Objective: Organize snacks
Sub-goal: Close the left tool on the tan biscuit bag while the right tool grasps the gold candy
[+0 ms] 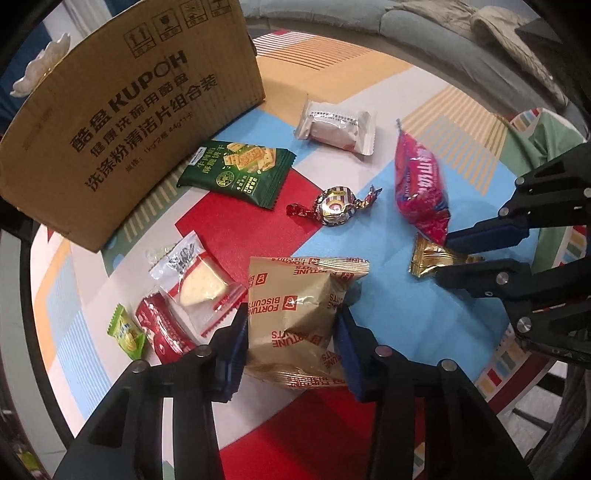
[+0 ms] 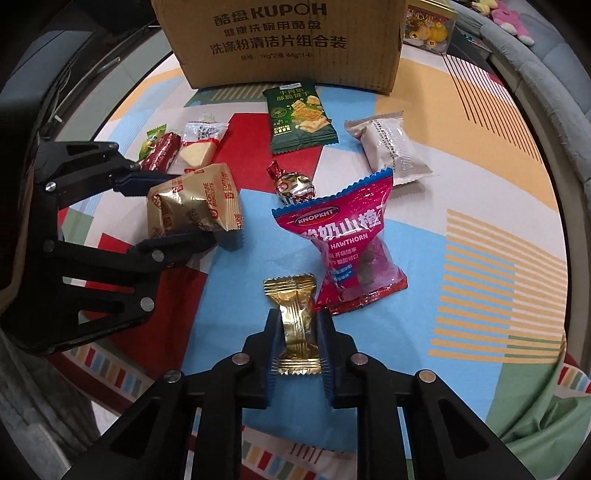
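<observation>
Crinkled gold fortune-biscuit packet (image 1: 295, 314) in left gripper (image 1: 291, 347).

Below me round table under bright patchwork cloth (image 2: 498, 206): red, blue, orange, white blocks, striped border. Beyond far edge, grey sofa (image 1: 413, 22) with beige quilted jacket (image 1: 517, 44) dumped on it. Plush toys (image 2: 511, 16) on sofa, seen from my right.

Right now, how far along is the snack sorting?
Nothing visibly sorted yet; the cardboard box's inside is out of view. In hand: the left gripper clamps the Fortune Biscuits pack, the right gripper the small gold candy. Still loose: hawthorn pack, green cracker pack, white pack, foil-wrapped candy.
</observation>
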The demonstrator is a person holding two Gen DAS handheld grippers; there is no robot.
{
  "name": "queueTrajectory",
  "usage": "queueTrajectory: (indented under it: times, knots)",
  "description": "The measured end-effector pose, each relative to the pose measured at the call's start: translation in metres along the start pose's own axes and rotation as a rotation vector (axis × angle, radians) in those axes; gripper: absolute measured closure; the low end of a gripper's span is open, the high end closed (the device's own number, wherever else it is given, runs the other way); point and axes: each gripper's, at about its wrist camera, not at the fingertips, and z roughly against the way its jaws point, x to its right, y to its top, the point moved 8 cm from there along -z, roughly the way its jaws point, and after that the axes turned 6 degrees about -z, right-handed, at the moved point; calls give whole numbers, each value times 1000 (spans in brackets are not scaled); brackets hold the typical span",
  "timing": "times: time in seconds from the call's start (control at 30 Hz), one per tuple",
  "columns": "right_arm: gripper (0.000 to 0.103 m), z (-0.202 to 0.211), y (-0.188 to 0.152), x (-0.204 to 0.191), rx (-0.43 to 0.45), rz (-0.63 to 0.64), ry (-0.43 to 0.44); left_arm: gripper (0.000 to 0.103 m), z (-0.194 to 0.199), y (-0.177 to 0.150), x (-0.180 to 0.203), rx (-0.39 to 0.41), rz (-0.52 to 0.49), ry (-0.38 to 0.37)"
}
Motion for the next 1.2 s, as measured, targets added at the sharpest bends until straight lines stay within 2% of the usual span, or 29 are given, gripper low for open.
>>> queueTrajectory:
  times: [0.6, 1.2]
  knots:
    - [85, 45, -1, 1, 70, -10, 28, 61, 67, -19, 1, 43, 179, 87]
    - [85, 87, 25, -2, 166, -33, 22, 61, 114, -18, -16, 104, 426, 142]
